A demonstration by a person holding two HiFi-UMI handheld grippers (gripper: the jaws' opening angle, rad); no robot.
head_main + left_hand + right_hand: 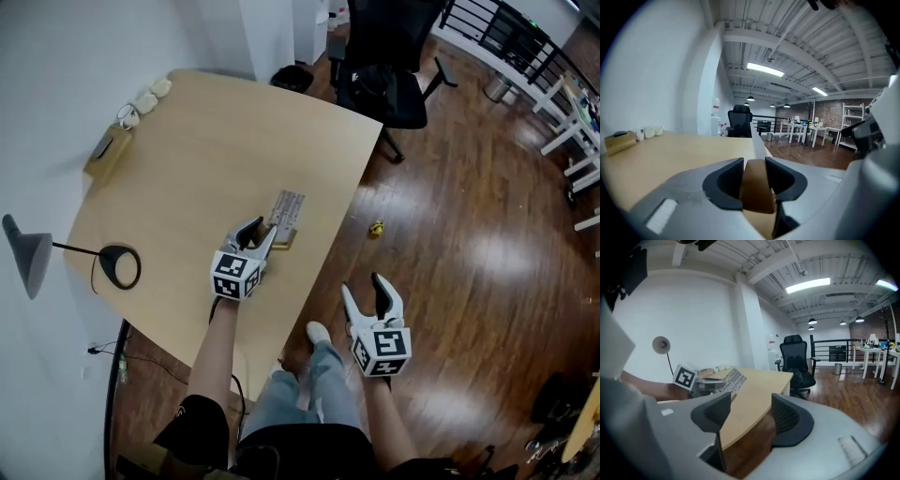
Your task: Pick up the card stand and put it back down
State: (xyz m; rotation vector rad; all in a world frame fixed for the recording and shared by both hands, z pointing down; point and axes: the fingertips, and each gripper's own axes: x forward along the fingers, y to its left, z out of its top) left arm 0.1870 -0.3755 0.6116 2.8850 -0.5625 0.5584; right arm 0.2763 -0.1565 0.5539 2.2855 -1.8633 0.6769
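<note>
Wooden card stand [285, 216] is pinched tight in my left gripper [267, 228]; my right gripper [361, 284] hangs open, well apart.

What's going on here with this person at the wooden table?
A person at a wooden table holds a gripper in each hand. The left gripper is shut on the wooden base of a card stand near the table's front edge. Whether the stand rests on the surface or hangs just above it, I can't tell. The right gripper is open and empty, held beyond the table's edge over the floor.
</note>
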